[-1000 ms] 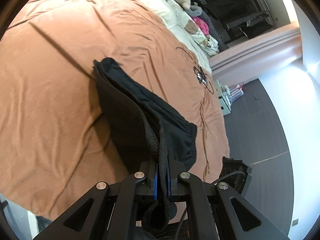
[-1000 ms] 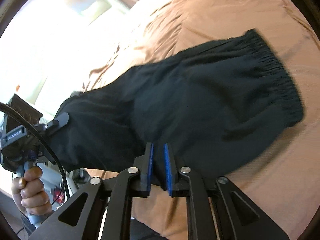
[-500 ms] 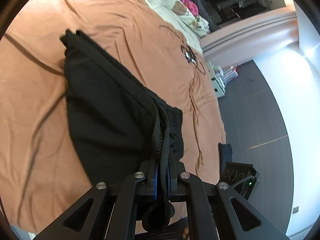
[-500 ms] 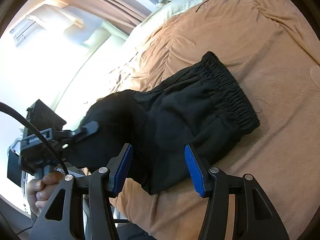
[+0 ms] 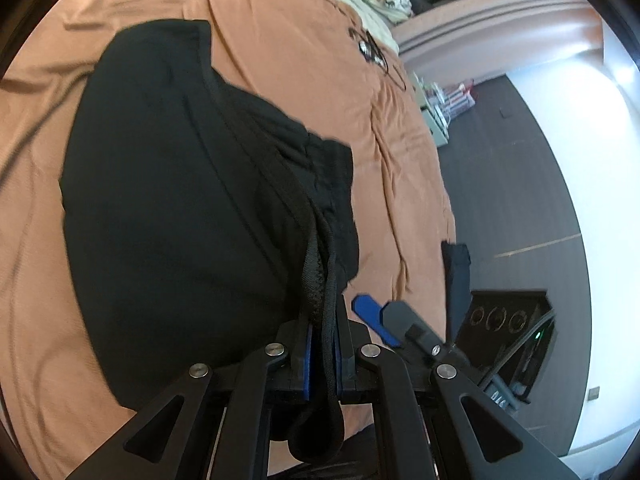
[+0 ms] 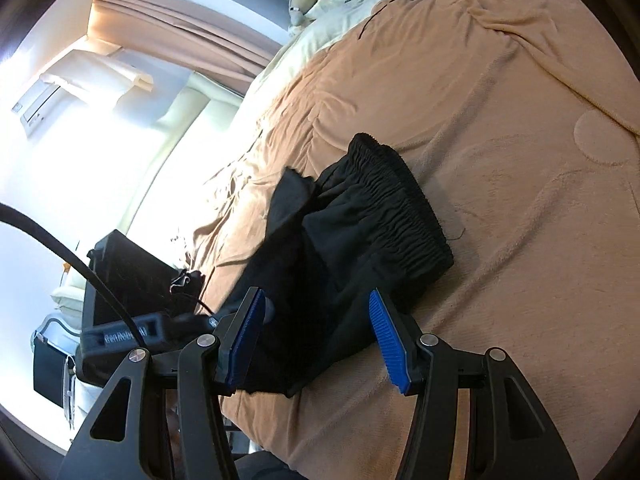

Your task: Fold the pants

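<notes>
— Step in hand?

— Mid-fold, by the look of it. Pants (image 5: 180, 208) lying bunched on the blanket (image 5: 280, 32) near the bed's edge, one thick layer doubled over another, elastic waistband (image 6: 400, 196) on the far side in the right view.

— Left gripper (image 5: 322, 360)?

— Clamped tight on a ridge of black cloth and the drawstring (image 5: 320, 280), blue pads almost meeting, a loop of cord dangling below the jaws.

— Right gripper (image 6: 320, 332)?

— Spread wide, holding nothing, hovering just over the near edge of the pants; its blue pads (image 6: 386, 336) straddling the cloth without touching it, as far as can be told.

— Next move?

— Probably a fresh grip for the right on the loose near corner, then both hands carrying that edge across toward the waistband. Calls for matching height on both sides and keeping the drawstring from dragging the layers askew. Alternatively, setting the left's edge down and letting go first; hard to say which.

— Changed from a second ago?

— Plenty. Right then pinched nearly shut at the cloth's edge, by half a second ago open, now wide and drawn back a little. Pants then stretched out long between the two grippers, now heaped and doubled on the blanket. Left unchanged in grip, only lower and closer to the cloth, with the right's tip now showing beside it.
</notes>
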Available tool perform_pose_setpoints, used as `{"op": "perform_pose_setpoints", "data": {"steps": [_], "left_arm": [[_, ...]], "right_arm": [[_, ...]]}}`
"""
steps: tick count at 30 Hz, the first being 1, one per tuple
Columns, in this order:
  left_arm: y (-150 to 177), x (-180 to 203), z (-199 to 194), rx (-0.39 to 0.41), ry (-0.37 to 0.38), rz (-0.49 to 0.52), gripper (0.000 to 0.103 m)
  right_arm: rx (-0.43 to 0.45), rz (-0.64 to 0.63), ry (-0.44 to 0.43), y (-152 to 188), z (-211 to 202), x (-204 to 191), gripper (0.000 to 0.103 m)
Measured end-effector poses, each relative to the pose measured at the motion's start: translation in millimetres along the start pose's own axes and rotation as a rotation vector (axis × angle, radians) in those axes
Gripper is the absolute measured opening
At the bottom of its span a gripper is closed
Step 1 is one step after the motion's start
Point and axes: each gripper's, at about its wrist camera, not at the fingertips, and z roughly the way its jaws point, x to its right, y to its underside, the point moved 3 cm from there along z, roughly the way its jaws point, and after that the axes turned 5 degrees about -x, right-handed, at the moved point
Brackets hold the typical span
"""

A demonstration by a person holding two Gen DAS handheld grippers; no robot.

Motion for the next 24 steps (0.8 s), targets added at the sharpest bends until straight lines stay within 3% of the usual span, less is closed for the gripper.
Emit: {"op": "perform_pose_setpoints", "data": {"steps": [3, 5, 7, 10, 16, 22, 23, 24], "left_arm": [[7, 0, 7, -0.036, 0.009, -0.001, 0.012], [7, -2, 2, -0.043, 0.027, -0.011, 0.029], [7, -3, -8, -0.023, 0.024, -0.011, 0.053], [6, -5, -28, 0.023, 0.025, -0.006, 0.066], [-12, -19, -55, 0.089, -0.047, -0.021, 0.067], [-33, -28, -57, 0.103, -0.107, -0.026, 0.066], [-37, -30, -56, 0.102, -0.112, -0.027, 0.066], [-41, -30, -55, 0.103, -0.122, -0.027, 0.066]], "right_arm": [[-0.009, 0.005, -0.009, -5, 14, -3, 0.052], [-0.011, 0.010, -0.021, -7, 18, -2, 0.052], [-0.005, 0.015, -0.048, -8, 19, -4, 0.059], [-0.008, 0.009, -0.045, -9, 30, -5, 0.061], [-0.033, -0.028, 0.001, -8, 42, -13, 0.061], [-0.082, -0.073, 0.058, -5, 54, -22, 0.061], [-0.084, -0.084, 0.070, -5, 55, -25, 0.060], [-0.087, -0.098, 0.081, -5, 56, -27, 0.048]]}}
